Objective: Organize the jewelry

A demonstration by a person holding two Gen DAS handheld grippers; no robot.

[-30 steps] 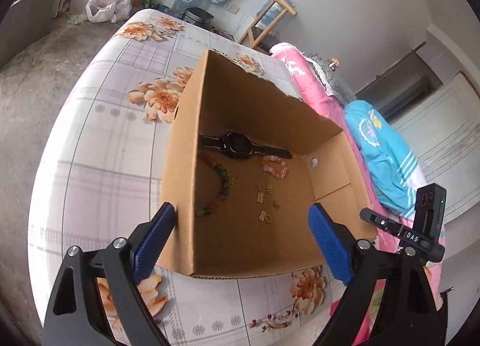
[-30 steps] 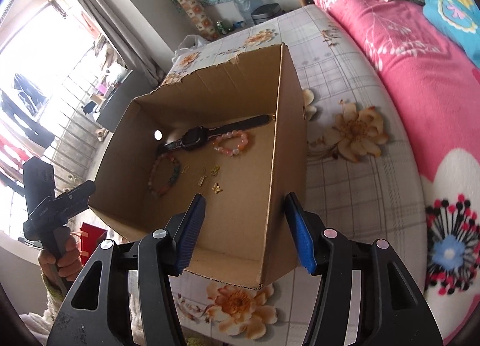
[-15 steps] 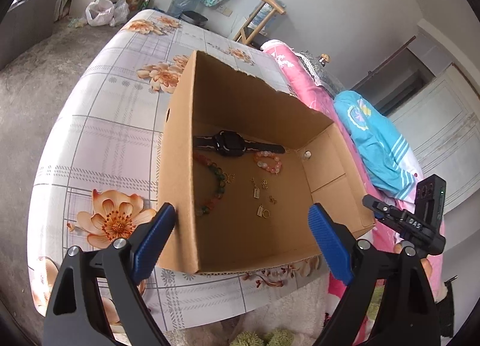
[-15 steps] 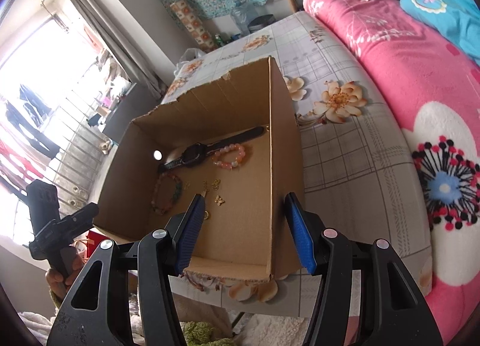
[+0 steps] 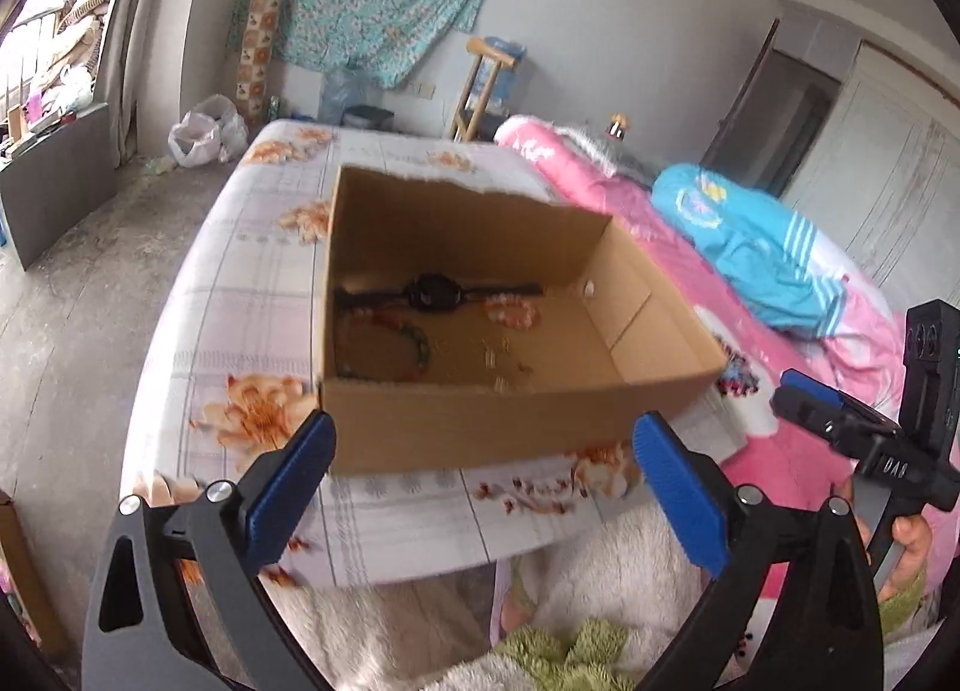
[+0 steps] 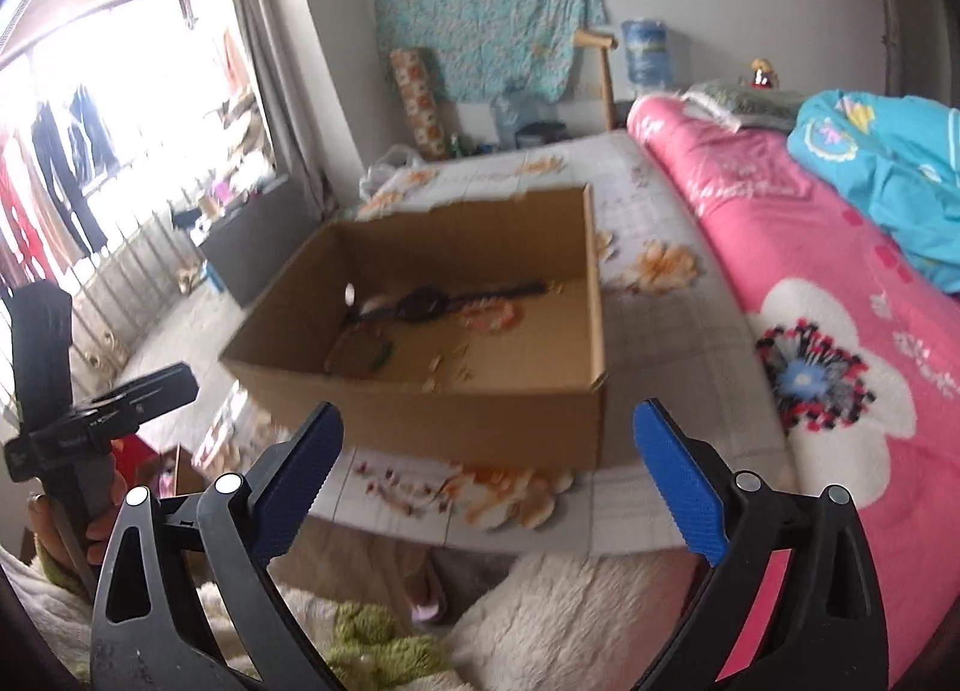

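Right gripper point(image 6: 485, 445), jaws opening and empty, faces the cardboard box point(image 6: 480, 421) holding a watch point(image 6: 423, 302) and bracelets point(image 6: 486, 316).

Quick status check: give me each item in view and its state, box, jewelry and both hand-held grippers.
cardboard box: open-topped, upright on the bed.
black watch: lying flat, strap straight, on the box floor.
pink bead bracelet: on the box floor, beside the watch.
green-and-red bead bracelet: looped on the box floor.
small gold pieces: loose on the box floor.
left hand-held gripper: opening, nothing between.
right hand-held gripper: opening, nothing between.

Brown box point(image 5: 480, 421), floral bedsheet point(image 5: 240, 295)
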